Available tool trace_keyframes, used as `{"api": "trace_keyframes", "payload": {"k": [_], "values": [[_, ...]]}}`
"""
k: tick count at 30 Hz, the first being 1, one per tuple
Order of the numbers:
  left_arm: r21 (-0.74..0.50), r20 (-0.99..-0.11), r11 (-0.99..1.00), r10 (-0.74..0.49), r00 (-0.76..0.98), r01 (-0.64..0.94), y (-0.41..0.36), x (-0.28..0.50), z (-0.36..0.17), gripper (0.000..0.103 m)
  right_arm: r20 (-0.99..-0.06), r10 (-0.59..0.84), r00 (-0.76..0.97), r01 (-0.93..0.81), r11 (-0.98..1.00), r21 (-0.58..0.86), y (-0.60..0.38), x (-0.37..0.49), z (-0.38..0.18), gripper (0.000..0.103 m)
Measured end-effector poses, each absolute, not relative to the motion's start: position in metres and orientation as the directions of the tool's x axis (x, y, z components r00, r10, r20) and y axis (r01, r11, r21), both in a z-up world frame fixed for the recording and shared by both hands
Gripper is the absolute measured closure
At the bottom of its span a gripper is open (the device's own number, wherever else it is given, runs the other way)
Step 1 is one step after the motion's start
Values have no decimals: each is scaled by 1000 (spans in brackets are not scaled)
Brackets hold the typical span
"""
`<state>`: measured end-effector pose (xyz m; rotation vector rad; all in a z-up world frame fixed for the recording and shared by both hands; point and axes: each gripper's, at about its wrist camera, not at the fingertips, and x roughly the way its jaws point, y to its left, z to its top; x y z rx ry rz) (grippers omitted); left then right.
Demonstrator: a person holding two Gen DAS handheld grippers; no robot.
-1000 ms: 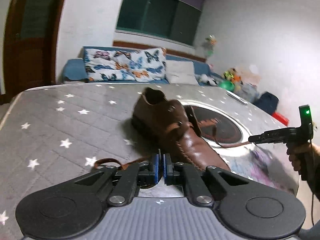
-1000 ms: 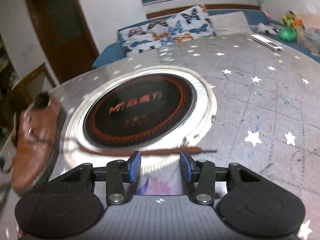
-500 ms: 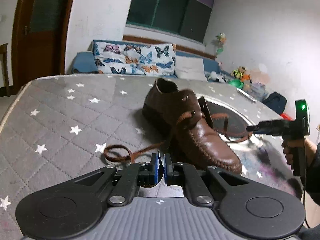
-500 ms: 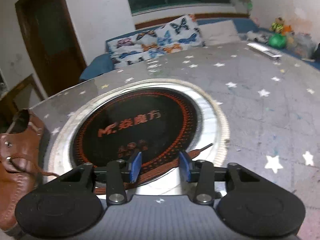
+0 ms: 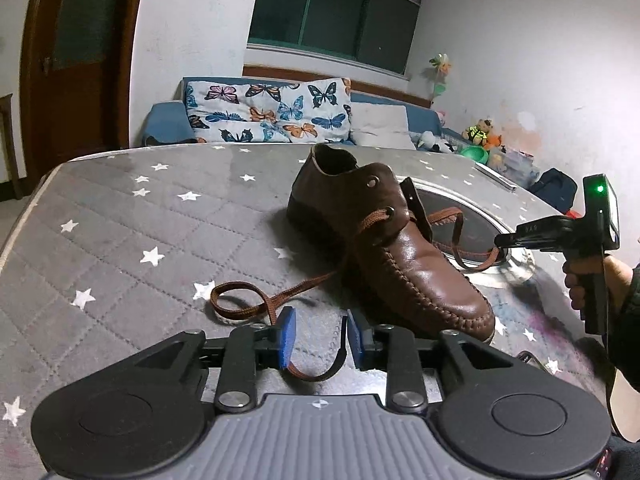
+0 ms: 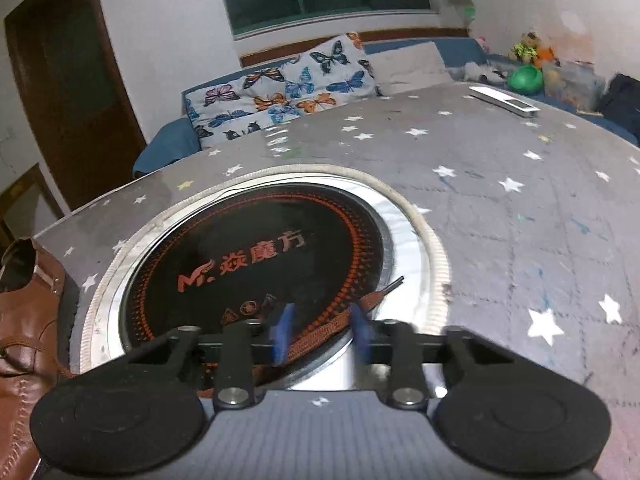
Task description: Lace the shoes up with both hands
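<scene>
The left gripper [image 5: 318, 336] is spread wide, with a loop of flat brown lace [image 5: 256, 300] lying between its fingers. The shiny brown leather shoe [image 5: 384, 248] sits just ahead, slightly right. The right gripper [image 6: 322, 334] is spread around the lace's other end.

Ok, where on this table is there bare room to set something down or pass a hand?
Free: the grey starred cloth left of the shoe, toward the near corner, and the stretch between the round cooktop and the remote. Crowded: by the toe, where the lace loops, and over the cooktop, where its other end trails.
</scene>
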<state>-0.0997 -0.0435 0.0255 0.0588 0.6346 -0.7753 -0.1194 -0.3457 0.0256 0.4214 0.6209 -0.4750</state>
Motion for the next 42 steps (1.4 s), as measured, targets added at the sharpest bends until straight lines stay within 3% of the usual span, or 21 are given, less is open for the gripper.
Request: {"api": "trace_keyframes", "payload": {"k": [3,11,16,27,42], "values": [[-180,-556,728,-630,542,661,-42,-98,25,72,-630,-283,723,518,826,223,-343,-115,24,101],[-178,-544,733,-630,555,657,-40,-97,29,69,-594,-122,795,300,930,211,-322,-100,24,101],[-176,-539,731,-632,557,659,-39,-96,29,68,-611,-183,770,388,895,222,-319,-109,30,88],[-179,-539,737,-628,562,651,-39,-96,28,66,-617,-176,767,438,847,303,-336,-105,25,82],[-188,-548,747,-619,563,638,-38,-93,25,64,-605,-9,796,171,963,209,-298,-39,27,83]]}}
